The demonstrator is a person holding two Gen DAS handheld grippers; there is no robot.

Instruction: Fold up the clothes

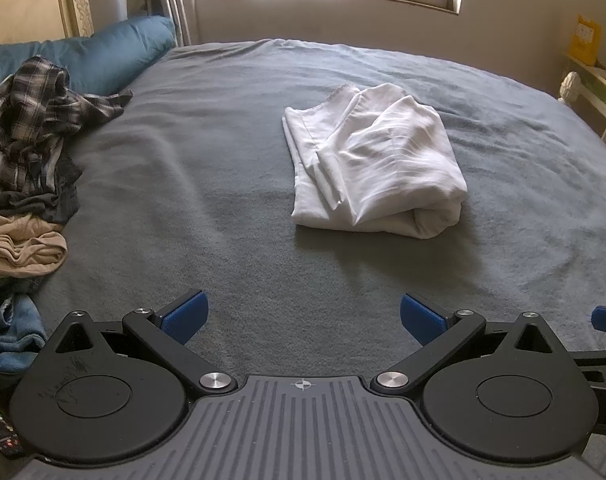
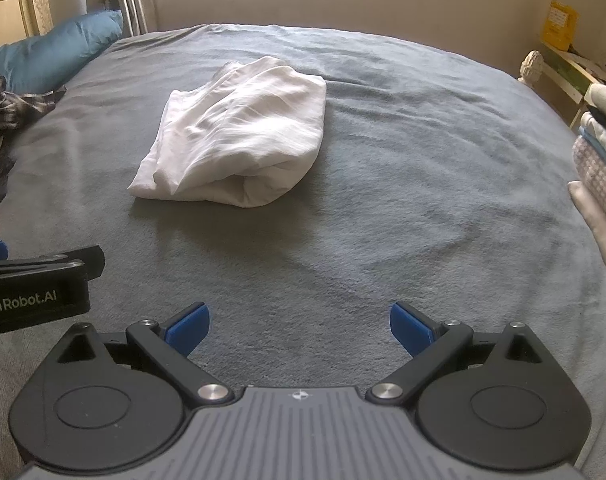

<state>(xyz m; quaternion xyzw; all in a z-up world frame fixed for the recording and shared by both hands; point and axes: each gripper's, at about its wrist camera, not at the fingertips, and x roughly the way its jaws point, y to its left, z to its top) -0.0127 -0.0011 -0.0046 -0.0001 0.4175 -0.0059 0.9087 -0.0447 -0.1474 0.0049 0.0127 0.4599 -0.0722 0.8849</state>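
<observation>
At the left edge of the left wrist view a heap of unfolded clothes (image 1: 21, 140) lies crumpled on the bed (image 1: 223, 184), a checked shirt on top, and it looks soft, light and tangled, so each piece would likely need shaking loose before any fold. Right of centre a white garment (image 1: 373, 164) sits already folded into a loose bundle, limp thin cloth that would slump if lifted by one corner; pinching two corners or the thick rolled edge nearest the camera seems safest. The left tongs (image 1: 303, 316) are spread wide, holding nothing. The right tongs (image 2: 299, 328) likewise gape empty. A stack of folded laundry (image 2: 601, 168) stands at the far right.
</observation>
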